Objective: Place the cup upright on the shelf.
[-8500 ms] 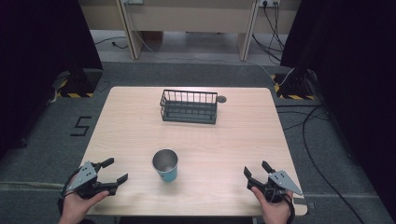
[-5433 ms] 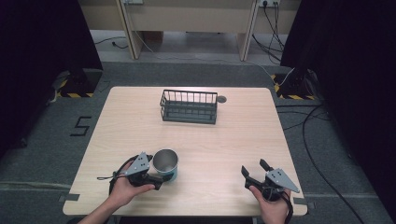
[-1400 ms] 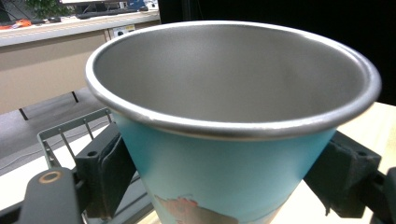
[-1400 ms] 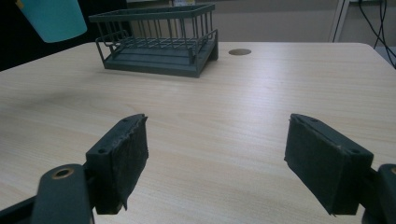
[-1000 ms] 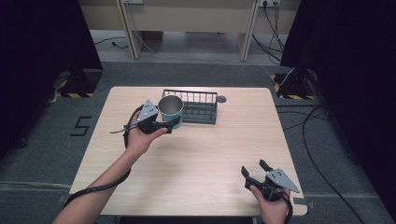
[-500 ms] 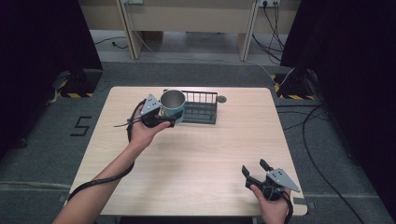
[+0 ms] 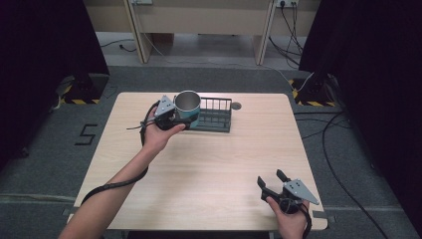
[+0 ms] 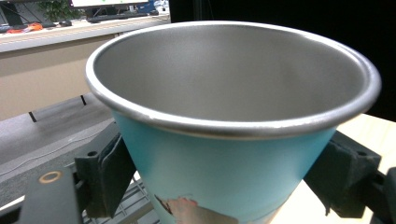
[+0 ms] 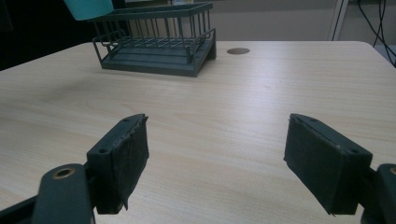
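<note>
cup [image 7: 188, 107] moved over rack [image 7: 214, 115] | clamped in left claw [image 7: 178, 119]

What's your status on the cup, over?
Left gripper shut on cup, held above wire basket's left end. Right gripper open, idle at near edge. Nothing blocking.

**Premises: laboratory or test room**

A single pale wooden table [image 7: 209, 169] stands on grey carpet [image 7: 348, 209]. Black curtains [image 7: 45, 64] enclose both sides. Loose cables [image 7: 338, 134] run across the floor, with yellow-black hazard tape [image 7: 74, 101] at the stand bases and a taped floor marking [image 7: 85, 134].
</note>
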Action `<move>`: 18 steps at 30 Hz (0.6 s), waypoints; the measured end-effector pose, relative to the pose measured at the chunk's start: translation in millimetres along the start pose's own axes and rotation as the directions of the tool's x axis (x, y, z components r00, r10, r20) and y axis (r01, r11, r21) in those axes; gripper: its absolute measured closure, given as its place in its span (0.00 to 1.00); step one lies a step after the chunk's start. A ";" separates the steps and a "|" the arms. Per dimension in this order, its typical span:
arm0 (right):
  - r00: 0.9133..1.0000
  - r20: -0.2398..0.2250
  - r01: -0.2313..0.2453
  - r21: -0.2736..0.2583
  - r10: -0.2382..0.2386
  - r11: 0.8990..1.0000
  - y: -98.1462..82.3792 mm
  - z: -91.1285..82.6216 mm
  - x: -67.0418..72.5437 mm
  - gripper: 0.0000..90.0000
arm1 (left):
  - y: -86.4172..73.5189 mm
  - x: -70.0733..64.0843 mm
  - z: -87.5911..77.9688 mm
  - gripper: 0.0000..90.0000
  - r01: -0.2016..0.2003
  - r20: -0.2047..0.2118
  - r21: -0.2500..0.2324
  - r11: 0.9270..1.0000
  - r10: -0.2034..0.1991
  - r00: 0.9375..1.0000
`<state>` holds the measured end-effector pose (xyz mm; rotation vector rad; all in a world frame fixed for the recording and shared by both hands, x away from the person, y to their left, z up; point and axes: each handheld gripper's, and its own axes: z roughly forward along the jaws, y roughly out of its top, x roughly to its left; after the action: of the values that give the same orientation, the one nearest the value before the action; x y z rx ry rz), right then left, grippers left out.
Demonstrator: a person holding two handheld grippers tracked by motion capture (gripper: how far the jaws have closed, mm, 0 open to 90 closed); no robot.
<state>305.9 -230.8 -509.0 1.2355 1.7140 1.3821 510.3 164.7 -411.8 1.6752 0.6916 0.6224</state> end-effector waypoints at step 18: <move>1.000 0.002 -0.015 -0.002 0.015 1.000 -0.7 0.3 -1.9 0.25 | 14.2 11.1 25.5 0.19 0.019 -0.028 -0.010 1.000 -0.019 0.999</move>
<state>306.7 -232.5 -509.9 1.2506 1.7055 1.3906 538.0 153.5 -402.5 1.6521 0.7230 0.6358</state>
